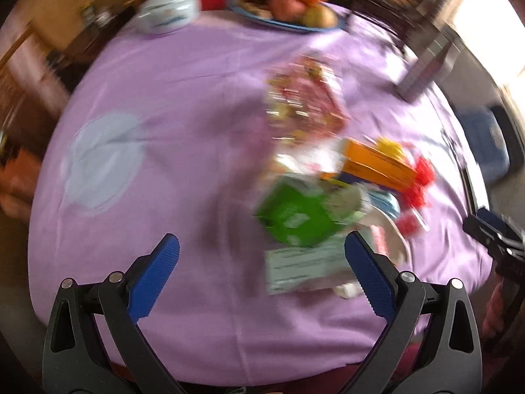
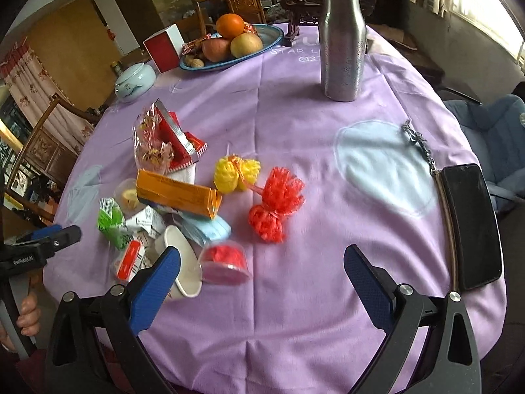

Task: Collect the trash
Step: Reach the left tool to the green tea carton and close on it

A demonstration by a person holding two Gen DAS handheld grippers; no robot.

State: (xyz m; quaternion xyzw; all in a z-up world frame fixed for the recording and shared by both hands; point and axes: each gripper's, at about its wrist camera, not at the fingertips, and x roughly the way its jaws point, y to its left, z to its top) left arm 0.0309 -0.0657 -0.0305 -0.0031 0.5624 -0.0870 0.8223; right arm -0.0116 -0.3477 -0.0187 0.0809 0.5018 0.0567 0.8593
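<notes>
A pile of trash lies on the purple tablecloth (image 2: 295,105): an orange carton (image 2: 177,193), a green wrapper (image 2: 111,221), a paper cup (image 2: 183,266), a clear lid over something red (image 2: 226,262), a blue mask (image 2: 206,229), red (image 2: 275,210) and yellow (image 2: 236,174) mesh nets, and a crinkled snack bag (image 2: 154,141). My right gripper (image 2: 262,272) is open and empty, above the table's near side, right of the pile. My left gripper (image 1: 262,262) is open and empty; the blurred left wrist view shows the green wrapper (image 1: 295,216) and a white paper (image 1: 302,269) just beyond its right finger (image 1: 367,275).
A steel bottle (image 2: 343,39) stands at the back. A blue fruit plate (image 2: 229,46), a red-and-white box (image 2: 164,47) and a pale lidded jar (image 2: 134,80) sit at the far edge. A black phone (image 2: 472,226) and keys (image 2: 416,141) lie at right. Chairs surround the table.
</notes>
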